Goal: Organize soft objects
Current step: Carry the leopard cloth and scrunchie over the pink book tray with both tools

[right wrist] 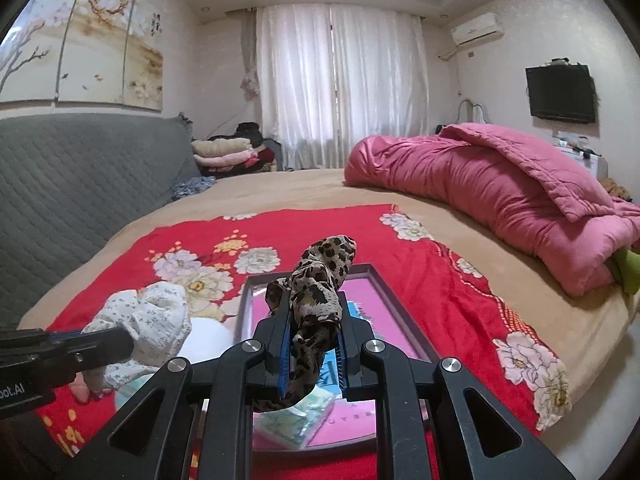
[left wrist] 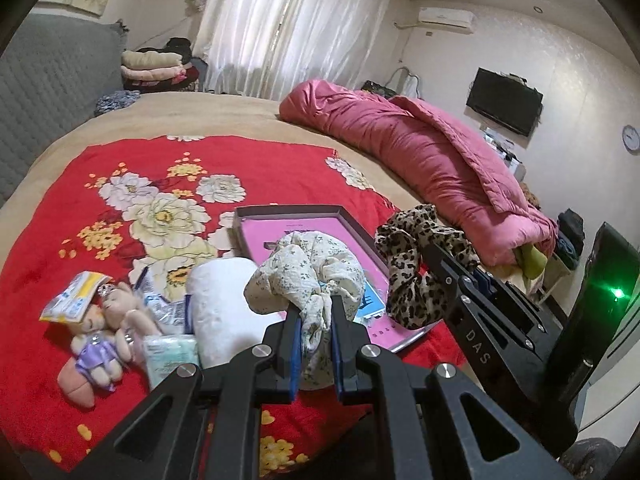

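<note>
In the left wrist view my left gripper [left wrist: 316, 308] is shut on a cream floral cloth scrunchie [left wrist: 304, 268], held bunched above a shallow box with a pink floor [left wrist: 288, 210]. To its right my right gripper [left wrist: 434, 250] is shut on a leopard-print scrunchie [left wrist: 416, 280]. In the right wrist view the leopard-print scrunchie [right wrist: 320, 276] sticks up between the blue pads of my right gripper [right wrist: 314, 304], over the same box [right wrist: 244, 308]. My left gripper [right wrist: 126, 340] comes in from the left with the floral scrunchie [right wrist: 152, 312].
On the red flowered blanket [left wrist: 120, 168] lie two small plush dolls [left wrist: 104, 320], a white roll [left wrist: 224, 304], a tissue pack [left wrist: 168, 356] and a snack packet [left wrist: 72, 296]. A rolled pink quilt [right wrist: 500, 188] lies along the bed's right side. A grey headboard [right wrist: 60, 184] is on the left.
</note>
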`<action>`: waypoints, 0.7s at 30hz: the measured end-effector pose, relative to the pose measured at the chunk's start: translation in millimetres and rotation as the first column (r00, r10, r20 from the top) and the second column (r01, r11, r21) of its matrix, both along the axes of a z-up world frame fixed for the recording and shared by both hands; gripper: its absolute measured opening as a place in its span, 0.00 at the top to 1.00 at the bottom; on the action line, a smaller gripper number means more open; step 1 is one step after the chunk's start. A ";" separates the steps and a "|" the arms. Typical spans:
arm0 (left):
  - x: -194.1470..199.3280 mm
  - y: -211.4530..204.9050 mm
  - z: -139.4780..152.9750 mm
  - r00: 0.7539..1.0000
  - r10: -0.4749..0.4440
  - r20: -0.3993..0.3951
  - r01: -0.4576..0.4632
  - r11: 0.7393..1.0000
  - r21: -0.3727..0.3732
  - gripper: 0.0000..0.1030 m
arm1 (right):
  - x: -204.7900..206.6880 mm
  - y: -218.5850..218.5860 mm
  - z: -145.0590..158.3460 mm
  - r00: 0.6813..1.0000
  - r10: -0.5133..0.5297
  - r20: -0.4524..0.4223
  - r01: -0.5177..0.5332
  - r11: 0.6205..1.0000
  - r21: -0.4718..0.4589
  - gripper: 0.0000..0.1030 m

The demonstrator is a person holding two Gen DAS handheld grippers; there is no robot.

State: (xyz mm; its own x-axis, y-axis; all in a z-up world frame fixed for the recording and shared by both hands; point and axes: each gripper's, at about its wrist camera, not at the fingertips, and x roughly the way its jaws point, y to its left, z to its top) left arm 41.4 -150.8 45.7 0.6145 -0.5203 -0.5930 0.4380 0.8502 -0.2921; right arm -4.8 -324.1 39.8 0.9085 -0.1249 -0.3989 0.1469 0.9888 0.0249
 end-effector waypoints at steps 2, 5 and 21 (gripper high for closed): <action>1.4 -7.3 -1.6 1.000 -0.014 -0.004 0.014 1.000 0.007 0.88 | 2.0 -3.9 -1.7 1.000 -0.008 -0.003 0.008 1.000 0.004 0.83; 2.2 -15.8 -3.5 0.999 -0.036 -0.008 0.036 0.999 0.011 0.88 | 4.4 -9.9 -4.3 1.000 -0.022 -0.010 0.022 1.000 0.012 0.83; 29.8 -51.8 -28.4 0.996 -0.078 -0.053 0.081 0.995 0.052 0.88 | 12.0 -29.1 -17.7 0.996 -0.076 -0.045 0.077 0.997 0.008 0.82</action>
State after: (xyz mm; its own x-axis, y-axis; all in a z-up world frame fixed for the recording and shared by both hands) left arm 71.1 -202.5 17.4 0.5412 -0.5325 -0.6508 0.4904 0.8286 -0.2701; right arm 7.3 -353.3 22.2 0.8779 -0.1891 -0.4400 0.2232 0.9744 0.0265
